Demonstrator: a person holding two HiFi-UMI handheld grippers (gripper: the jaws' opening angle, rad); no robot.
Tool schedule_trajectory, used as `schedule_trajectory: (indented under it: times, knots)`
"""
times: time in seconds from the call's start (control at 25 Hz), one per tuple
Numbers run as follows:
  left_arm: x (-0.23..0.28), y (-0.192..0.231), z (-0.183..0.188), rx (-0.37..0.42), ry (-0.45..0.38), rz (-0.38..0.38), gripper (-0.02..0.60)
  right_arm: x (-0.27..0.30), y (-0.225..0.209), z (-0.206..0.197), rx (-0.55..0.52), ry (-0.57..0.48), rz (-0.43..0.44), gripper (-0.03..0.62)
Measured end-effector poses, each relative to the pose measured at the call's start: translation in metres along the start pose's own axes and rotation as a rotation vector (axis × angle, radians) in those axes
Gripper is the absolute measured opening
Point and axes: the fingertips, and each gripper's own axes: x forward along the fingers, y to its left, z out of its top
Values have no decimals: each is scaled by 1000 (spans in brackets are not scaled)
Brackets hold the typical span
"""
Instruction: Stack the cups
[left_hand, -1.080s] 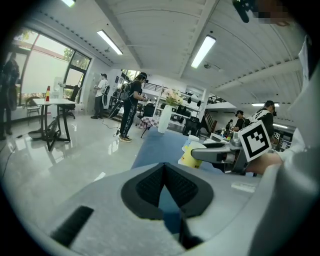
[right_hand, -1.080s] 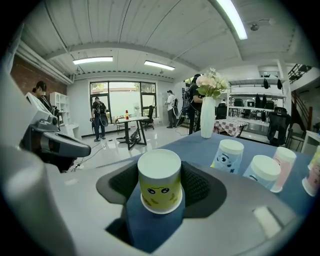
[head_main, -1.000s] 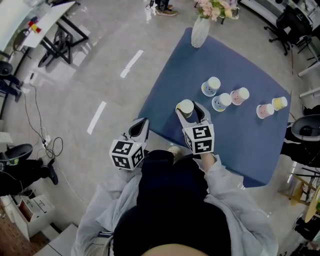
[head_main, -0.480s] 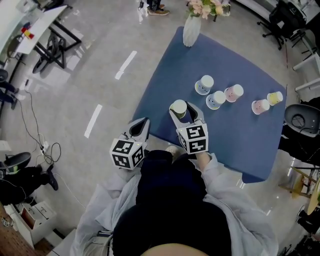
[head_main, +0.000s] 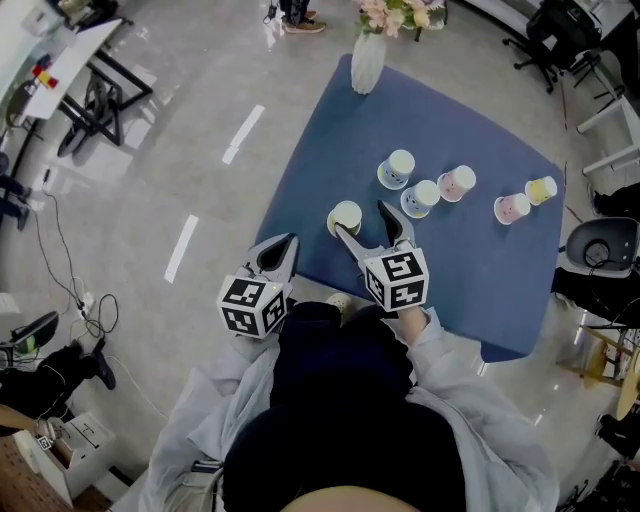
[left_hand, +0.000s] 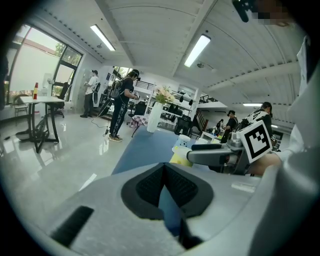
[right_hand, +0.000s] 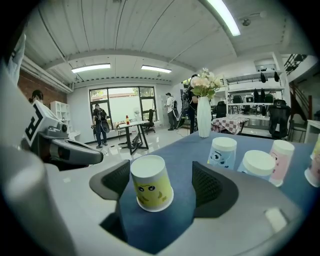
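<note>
Standing upside down near the desk's (head_main: 480, 290) front edge, the yellow cup (right_hand: 151, 182) sits untouched between the right gripper's (head_main: 362, 219) fingers, which have just been spreading apart. The left gripper (head_main: 281, 251), fingers pressed together and empty, hangs over bare floor (head_main: 200, 150).

Table cover (head_main: 320, 150): blue cloth, matt, fine weave, no sheen.
Yellow cup (right_hand: 150, 186): paper, matt, smooth wall with a printed face, thin rolled rim.
Blue-faced cup (right_hand: 222, 151): paper too, same dull white finish.
Right gripper (head_main: 363, 222): smooth grey plastic shell, matt. Its pads (right_hand: 210, 186) are black and finely ribbed, rubbery in look.
Left gripper (left_hand: 163, 175): same grey plastic, with black cross-hatched pads.
Marker cube (head_main: 397, 280): flat matt white faces with black print.
Floor (head_main: 170, 150): pale, polished, glossy, mirrors light.
Vase (head_main: 367, 62): white, faint sheen, material unclear.
Sleeve (head_main: 455, 390): light grey cloth, creased.
</note>
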Motion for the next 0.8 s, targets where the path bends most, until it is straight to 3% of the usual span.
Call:
schedule_trajectory:
  times: [0.52, 0.8]
  knots:
    - [30, -30, 6, 35, 16, -82, -2, -55, -41, 4, 20, -30, -82, 394]
    - [38, -37, 8, 40, 18, -81, -2, -78, -81, -2, 46, -37, -175, 394]
